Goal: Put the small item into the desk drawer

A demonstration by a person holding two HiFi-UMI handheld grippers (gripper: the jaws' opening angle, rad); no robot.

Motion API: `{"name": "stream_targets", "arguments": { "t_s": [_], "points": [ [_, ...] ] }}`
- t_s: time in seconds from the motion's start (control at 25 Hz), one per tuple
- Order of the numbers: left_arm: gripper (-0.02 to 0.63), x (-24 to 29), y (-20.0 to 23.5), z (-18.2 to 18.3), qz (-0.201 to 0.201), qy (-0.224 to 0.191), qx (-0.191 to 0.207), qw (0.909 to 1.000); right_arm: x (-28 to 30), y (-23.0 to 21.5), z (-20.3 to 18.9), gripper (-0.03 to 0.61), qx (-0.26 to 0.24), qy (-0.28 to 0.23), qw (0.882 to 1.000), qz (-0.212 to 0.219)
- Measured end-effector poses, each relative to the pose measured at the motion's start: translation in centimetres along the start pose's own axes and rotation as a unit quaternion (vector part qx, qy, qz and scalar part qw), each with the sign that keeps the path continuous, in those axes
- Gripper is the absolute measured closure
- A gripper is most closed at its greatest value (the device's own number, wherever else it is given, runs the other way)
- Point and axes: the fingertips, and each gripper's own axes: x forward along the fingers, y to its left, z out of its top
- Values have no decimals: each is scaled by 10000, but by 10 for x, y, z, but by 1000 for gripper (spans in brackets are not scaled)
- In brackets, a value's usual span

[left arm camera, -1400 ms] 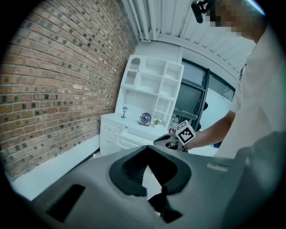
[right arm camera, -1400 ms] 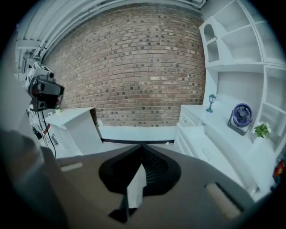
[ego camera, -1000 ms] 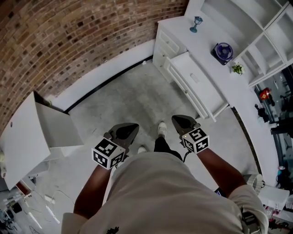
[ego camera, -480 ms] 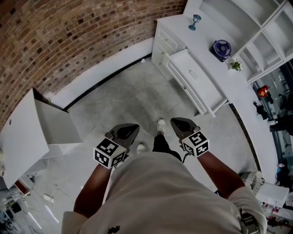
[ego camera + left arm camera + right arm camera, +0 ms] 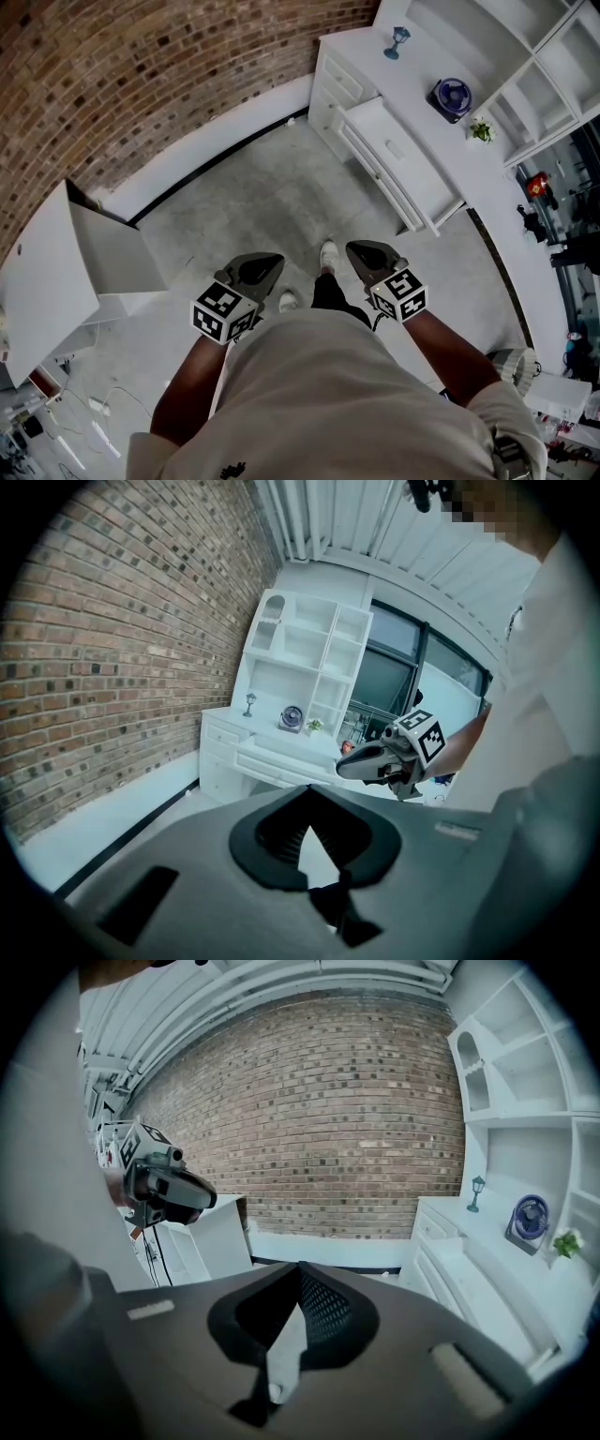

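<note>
A white cabinet [image 5: 56,281] is seen far off to the left of the left gripper [image 5: 272,262], against the brick wall [image 5: 141,75]. The left gripper is held low in front of the person's body, above the grey concrete floor [image 5: 272,197], with its marker cube [image 5: 223,314] nearest the forearm. In the left gripper view its jaws are closed tip to tip and nothing is held between them. The person's pale shoes [image 5: 328,258] are visible on the floor between the two grippers.

The right gripper [image 5: 358,249] is held just beside the left one, at about the same height, and the two are kept apart. Its jaws are likewise clenched together and empty.

The desk drawer [image 5: 394,155] is found ahead and to the right of the right gripper, well apart from it, and is pulled out from the white desk [image 5: 427,70]. On the desk top beyond the drawer three small things are set: a blue lantern ornament [image 5: 400,42] farthest from the right gripper, a blue fan [image 5: 453,97] further right, and a potted plant [image 5: 482,131] beside the fan. Which of these the task means cannot be told; none is touched by either gripper. White shelving [image 5: 525,47] is mounted behind the desk, at the far right.
</note>
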Motion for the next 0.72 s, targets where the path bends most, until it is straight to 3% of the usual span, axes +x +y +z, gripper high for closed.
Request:
{"name": "stream_targets", "arguments": {
  "t_s": [0.72],
  "points": [
    [609,1,2,-7,18,82,-62,9999,0,5,3,566,-63,-3,9998,162]
  ]
}}
